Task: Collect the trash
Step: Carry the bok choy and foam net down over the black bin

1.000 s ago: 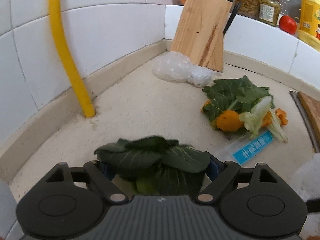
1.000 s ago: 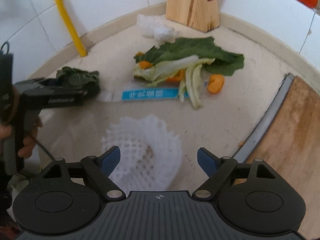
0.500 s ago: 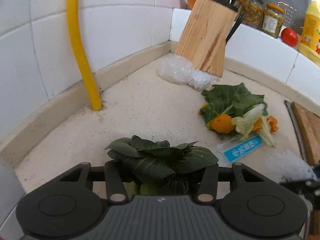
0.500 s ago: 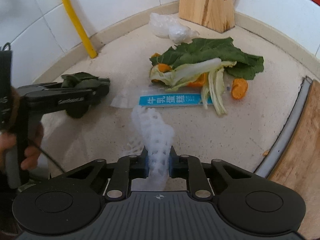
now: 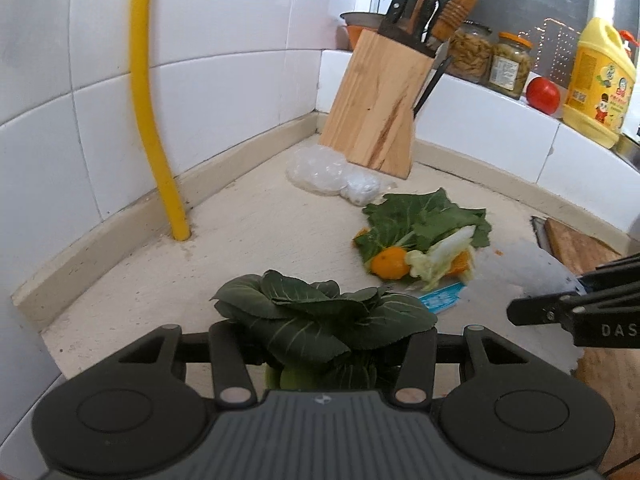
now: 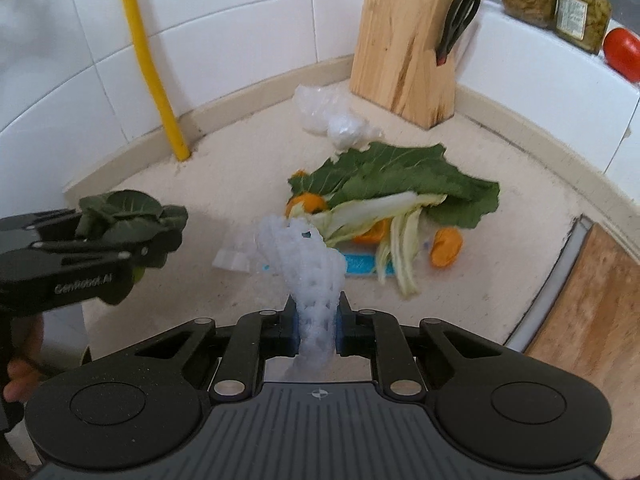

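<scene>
A tiled kitchen corner, beige counter [image 6: 248,152]. The left gripper [image 5: 320,336] clamps a bok choy [image 5: 320,316]; the right gripper [image 6: 318,320] pinches foam netting [image 6: 308,264] at lower centre. Both loads look lifted; next they need a bin, none visible. Scraps [image 6: 392,200] remain mid-frame.

Between my left tongs I see a dark green, pale-veined bunch of leafy greens [image 5: 320,320]; between my right ones, a white foam fruit net [image 6: 312,272] with an open lattice pattern. Beyond the tips I make out a blue wrapper with white lettering [image 6: 360,265], orange peel pieces [image 6: 446,246], a yellow pipe [image 5: 154,120], and a light wooden knife block [image 5: 376,108] with a darker brown streak.
</scene>
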Demonstrator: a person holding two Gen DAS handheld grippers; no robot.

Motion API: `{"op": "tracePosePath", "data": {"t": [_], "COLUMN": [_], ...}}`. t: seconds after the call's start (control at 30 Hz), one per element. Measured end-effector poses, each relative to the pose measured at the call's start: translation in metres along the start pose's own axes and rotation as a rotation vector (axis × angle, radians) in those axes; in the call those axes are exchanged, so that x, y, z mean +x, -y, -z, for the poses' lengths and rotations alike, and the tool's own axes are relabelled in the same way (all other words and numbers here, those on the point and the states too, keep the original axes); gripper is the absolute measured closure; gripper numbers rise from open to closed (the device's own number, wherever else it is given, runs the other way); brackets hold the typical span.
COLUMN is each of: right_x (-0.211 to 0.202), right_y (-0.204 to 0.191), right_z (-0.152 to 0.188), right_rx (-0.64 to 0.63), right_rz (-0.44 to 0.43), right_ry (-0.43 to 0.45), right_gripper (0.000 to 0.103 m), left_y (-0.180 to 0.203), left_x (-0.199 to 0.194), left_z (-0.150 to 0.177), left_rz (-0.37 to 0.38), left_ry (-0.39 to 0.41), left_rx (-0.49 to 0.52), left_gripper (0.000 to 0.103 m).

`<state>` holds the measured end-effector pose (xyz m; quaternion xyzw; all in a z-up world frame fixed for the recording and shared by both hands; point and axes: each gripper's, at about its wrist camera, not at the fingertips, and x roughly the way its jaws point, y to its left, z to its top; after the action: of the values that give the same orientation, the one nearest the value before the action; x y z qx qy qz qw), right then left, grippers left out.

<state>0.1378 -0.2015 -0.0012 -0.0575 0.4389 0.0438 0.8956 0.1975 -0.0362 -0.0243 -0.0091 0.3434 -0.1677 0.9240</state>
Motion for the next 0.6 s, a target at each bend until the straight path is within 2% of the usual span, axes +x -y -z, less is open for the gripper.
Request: {"op": "tracePosePath", "data": {"t": [0.6], "right_x": [-0.016], "right_y": [0.004], "right_z": [0.002], "right_rx": [-0.088], "right_rz": [0.000], "right_ry": [0.068], "right_gripper": [0.083], "left_y": [0.023], "left_x": [-0.030], "left_z": [0.013], "left_rz": [-0.060], "left_ry": [0.042], "left_rx": [-0.055], "left_gripper": [0.061]}}
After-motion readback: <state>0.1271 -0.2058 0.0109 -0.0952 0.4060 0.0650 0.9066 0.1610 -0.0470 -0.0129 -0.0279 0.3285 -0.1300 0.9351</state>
